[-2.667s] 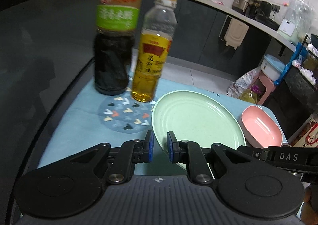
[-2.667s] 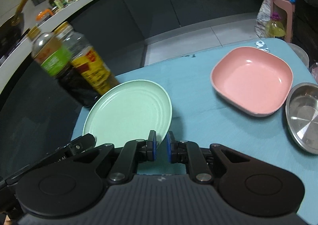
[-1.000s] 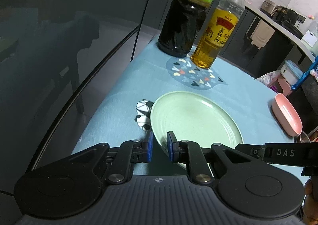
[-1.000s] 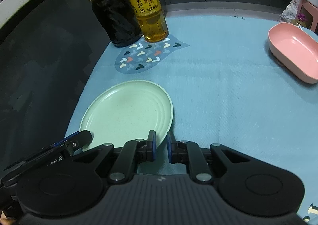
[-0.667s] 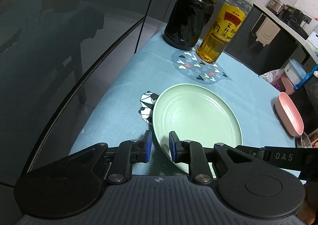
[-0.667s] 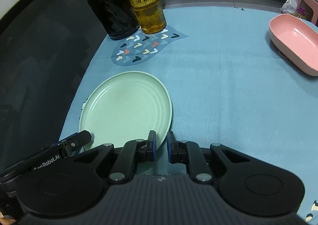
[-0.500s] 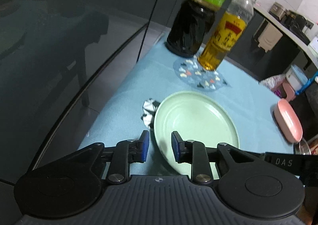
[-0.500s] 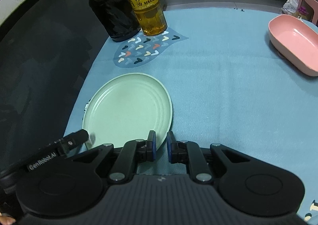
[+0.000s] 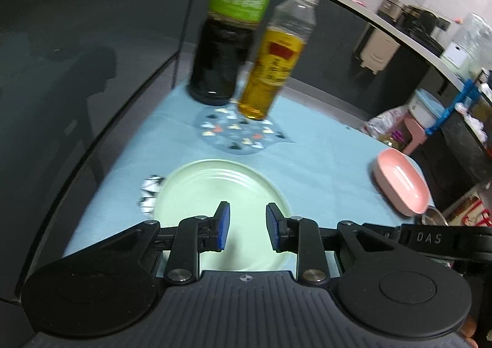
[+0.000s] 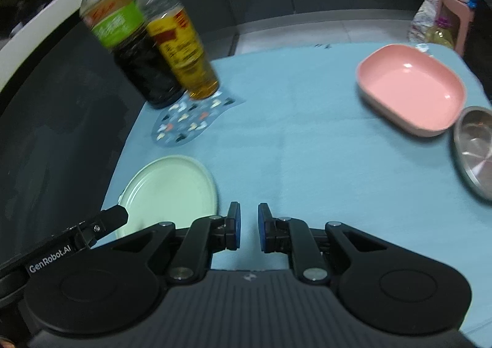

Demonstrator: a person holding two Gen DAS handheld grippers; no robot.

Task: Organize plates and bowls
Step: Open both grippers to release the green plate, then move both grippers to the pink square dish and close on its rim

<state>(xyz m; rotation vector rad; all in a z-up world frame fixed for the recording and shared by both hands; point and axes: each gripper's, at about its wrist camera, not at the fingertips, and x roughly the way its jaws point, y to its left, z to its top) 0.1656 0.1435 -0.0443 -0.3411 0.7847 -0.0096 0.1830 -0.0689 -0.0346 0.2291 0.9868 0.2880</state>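
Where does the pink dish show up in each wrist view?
Left wrist: pink dish sits at the right edge, on the blue tablecloth.
Right wrist: pink dish sits upper right, beside the steel bowl.
Shared landmark: the green plate and the two bottles behind it.

Bare blue tablecloth (image 10: 301,145) lies open between green plate (image 10: 169,191) and pink bowl (image 10: 412,92); two bottles (image 10: 160,49) block the far-left corner.
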